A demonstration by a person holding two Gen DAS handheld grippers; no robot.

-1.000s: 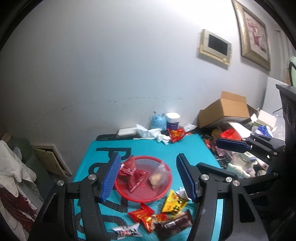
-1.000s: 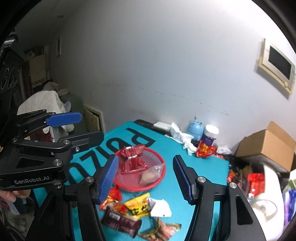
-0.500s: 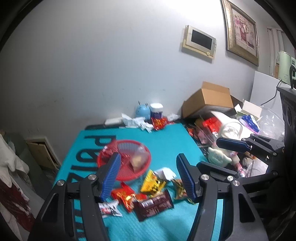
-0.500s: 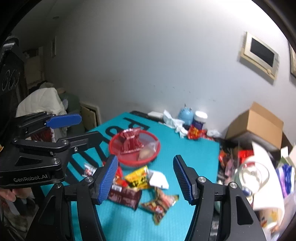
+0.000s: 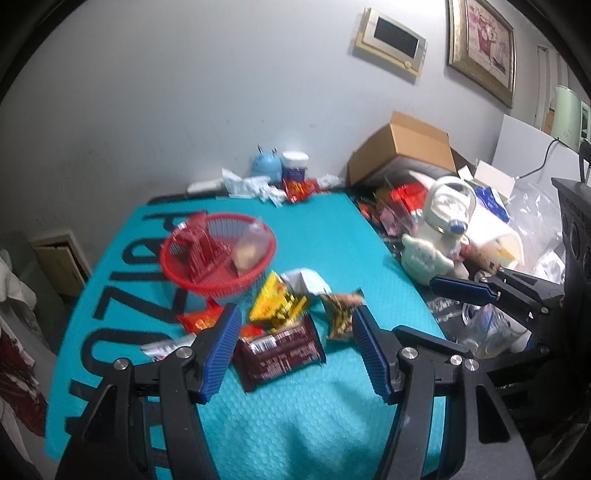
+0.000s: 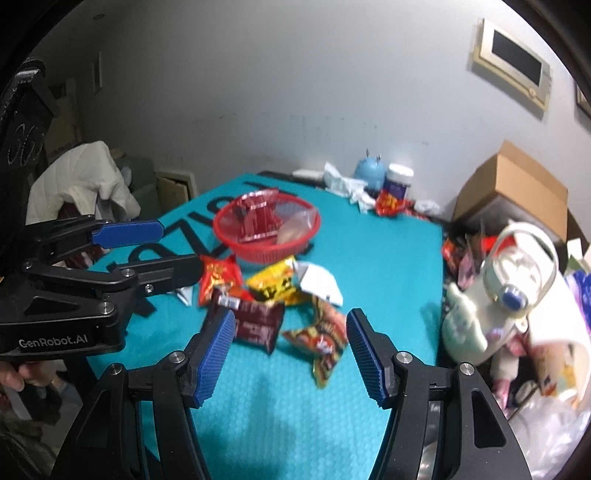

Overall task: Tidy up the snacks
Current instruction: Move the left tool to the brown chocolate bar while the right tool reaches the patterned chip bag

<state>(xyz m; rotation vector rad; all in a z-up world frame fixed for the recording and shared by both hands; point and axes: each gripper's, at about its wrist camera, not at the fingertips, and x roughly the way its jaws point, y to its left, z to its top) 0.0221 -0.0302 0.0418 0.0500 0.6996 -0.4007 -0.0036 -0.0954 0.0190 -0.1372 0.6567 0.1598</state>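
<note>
My worktop [image 5: 332, 236] is covered by a teal mat with big black letters, pushed against a pale grey wall. On that wall hang a small cream-framed panel [image 5: 391, 35] and a gilt-framed picture [image 5: 480, 44]. At the mat's far edge stand a light blue round gadget [image 5: 264, 166] and a white-lidded jar [image 5: 294, 166], with crumpled white wrappers just beside them. Off the right edge sits clutter: an open cardboard box [image 5: 402, 147], a cream kettle-shaped jug [image 5: 443, 229] and clear plastic bags.

The red mesh basket [image 5: 218, 258] rests on the far left part of the mat and holds a shiny red packet [image 5: 197, 247] and a clear bag with something pale and tan inside [image 5: 249, 247]. The loose snacks lie in a heap just in front of the basket: a yellow packet [image 5: 277, 302], an orange-red packet [image 5: 199, 319], a dark brown bar wrapper [image 5: 279, 349], a white folded wrapper [image 5: 306, 282] and a mottled red-brown packet [image 6: 321, 339] nearest the mat's right side. Several overlap one another.

My left tool [image 5: 293, 349] hangs above the heap with its blue pads spread wide and nothing between them; the brown wrapper shows in the gap. My right tool [image 6: 290, 350] is likewise spread wide and empty, above the brown wrapper and the mottled packet.
</note>
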